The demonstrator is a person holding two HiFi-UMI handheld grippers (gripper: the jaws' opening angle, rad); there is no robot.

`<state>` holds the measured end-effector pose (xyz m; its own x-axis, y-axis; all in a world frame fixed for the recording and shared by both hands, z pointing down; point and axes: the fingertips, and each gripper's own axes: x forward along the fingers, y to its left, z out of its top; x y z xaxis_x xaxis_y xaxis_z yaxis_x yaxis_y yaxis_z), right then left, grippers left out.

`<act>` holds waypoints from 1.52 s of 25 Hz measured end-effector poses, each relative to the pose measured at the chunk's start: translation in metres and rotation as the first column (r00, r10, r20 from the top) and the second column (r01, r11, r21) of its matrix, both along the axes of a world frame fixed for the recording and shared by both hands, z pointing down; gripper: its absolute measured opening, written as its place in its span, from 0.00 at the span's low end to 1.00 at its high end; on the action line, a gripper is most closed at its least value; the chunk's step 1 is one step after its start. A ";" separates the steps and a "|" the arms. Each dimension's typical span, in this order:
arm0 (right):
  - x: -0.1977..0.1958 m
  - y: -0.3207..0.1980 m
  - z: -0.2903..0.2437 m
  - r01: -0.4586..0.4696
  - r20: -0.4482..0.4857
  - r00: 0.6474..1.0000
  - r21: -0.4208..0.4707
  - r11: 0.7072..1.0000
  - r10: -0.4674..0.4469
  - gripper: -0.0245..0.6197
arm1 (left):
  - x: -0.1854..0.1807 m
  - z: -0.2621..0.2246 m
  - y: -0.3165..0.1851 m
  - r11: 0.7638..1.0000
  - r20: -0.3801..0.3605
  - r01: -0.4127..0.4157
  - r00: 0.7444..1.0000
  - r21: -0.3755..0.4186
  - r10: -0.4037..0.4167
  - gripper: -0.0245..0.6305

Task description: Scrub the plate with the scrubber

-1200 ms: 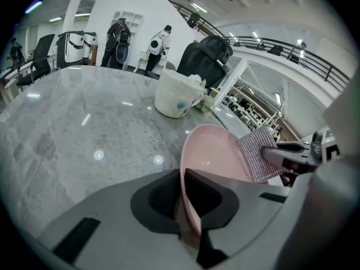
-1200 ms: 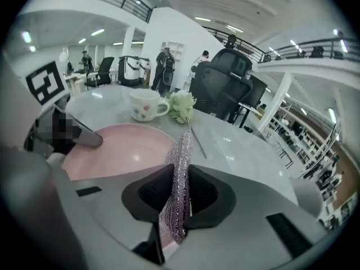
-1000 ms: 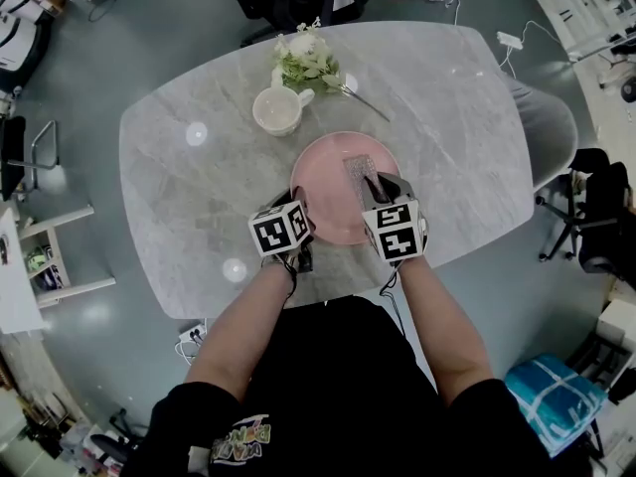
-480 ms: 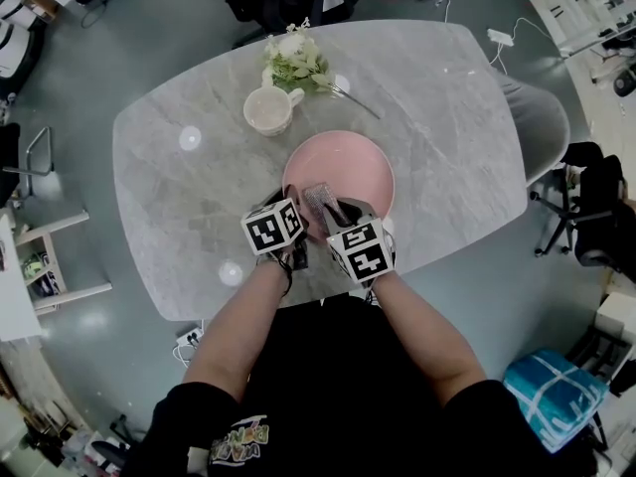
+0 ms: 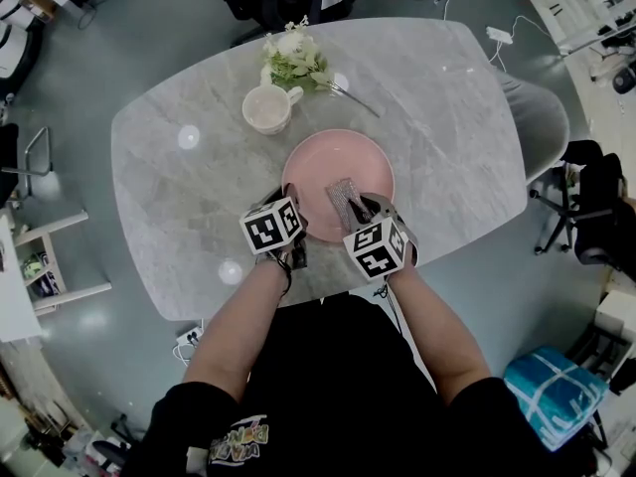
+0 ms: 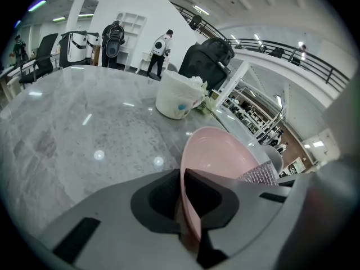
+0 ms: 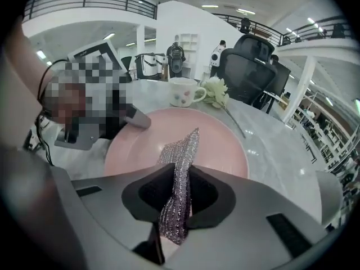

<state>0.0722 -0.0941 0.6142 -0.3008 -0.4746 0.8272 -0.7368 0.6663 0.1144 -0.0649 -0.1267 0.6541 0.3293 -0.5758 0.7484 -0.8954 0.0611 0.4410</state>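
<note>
Grey marble table [image 5: 179, 197] spreads out below me, and both my tools work at its near edge. Closest in, my left gripper [image 6: 185, 207] pinches the near rim of the pink plate [image 6: 219, 156], its jaws closed on that thin edge. My right gripper [image 7: 177, 198] is clamped on one end of the silvery mesh scrubber [image 7: 180, 151], whose free end lies out over the plate's inside. The plate sits on the table just ahead of me. Beyond it stand a white mug [image 5: 266, 109], a small bunch of flowers [image 5: 293, 60] and a fork [image 5: 356, 100], then chairs and open floor.

My worry is the rim grip. It holds very little of the plate, so a hard push with the scrubber could lever it loose or skid it toward the mug. The mesh is limp, too, and may fold or drag out of the jaws under pressure.

From the head view the marker cubes cover my jaws, so only the gripper views show both grips. Only the head view shows how close the mug stands.
</note>
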 end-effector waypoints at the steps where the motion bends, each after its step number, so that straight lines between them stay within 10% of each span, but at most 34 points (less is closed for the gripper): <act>1: 0.003 -0.001 0.000 0.014 -0.024 1.000 0.011 1.000 -0.013 0.16 | 0.000 0.000 0.000 1.000 0.002 -0.002 1.000 0.000 0.002 0.10; 29: 0.080 -0.071 -0.011 0.002 -0.243 0.969 0.179 0.984 0.043 0.16 | 0.000 0.000 0.002 1.000 0.021 -0.026 0.999 -0.012 0.027 0.10; 38: 0.082 -0.082 -0.052 -0.202 0.077 0.979 0.242 0.949 0.188 0.16 | 0.002 -0.010 -0.003 0.991 0.110 -0.129 0.986 0.025 0.126 0.16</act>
<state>0.1546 -0.1757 0.5622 -0.2220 -0.7159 0.6620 -0.8589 0.4649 0.2148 -0.0628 -0.1294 0.6445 0.3197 -0.5583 0.7656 -0.9375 -0.0692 0.3410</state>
